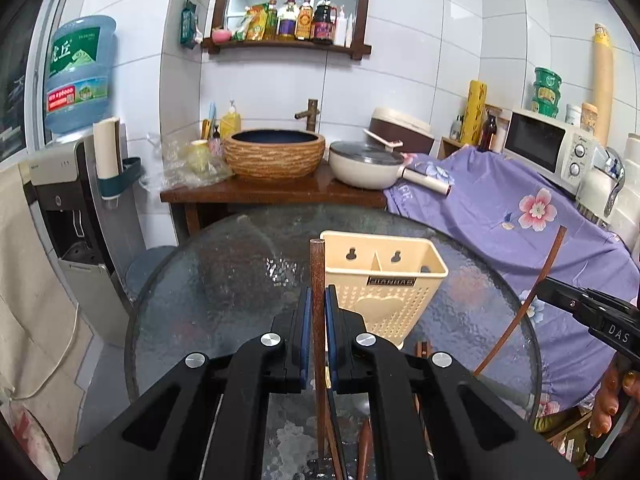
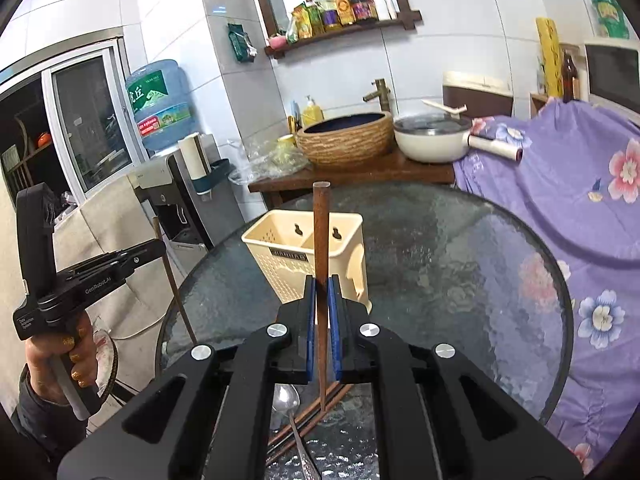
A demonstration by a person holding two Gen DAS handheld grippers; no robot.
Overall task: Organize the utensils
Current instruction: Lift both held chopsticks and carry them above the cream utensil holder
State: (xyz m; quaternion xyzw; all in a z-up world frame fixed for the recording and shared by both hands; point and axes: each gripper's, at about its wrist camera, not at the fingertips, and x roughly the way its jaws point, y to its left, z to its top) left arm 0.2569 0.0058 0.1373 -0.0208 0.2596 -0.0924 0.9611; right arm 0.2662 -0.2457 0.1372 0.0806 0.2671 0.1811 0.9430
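Fingers (image 1: pixel 318 312) on my left hand are clenched on a brown chopstick (image 1: pixel 318 280) standing upright; my right fingers (image 2: pixel 322 304) pinch a second chopstick (image 2: pixel 321 240) the same way. Both hang above the round glass table (image 1: pixel 224 280), just before the cream utensil holder (image 1: pixel 384 280). More chopsticks (image 2: pixel 320 404) and a metal spoon (image 2: pixel 286 398) lie on the glass below my right fingers.

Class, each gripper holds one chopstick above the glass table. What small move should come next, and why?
Probably carry the left gripper forward and lower its chopstick into the cream holder. Both it and the right gripper are shut on upright sticks, the holder's compartments stand open just ahead, and more utensils wait on the table.
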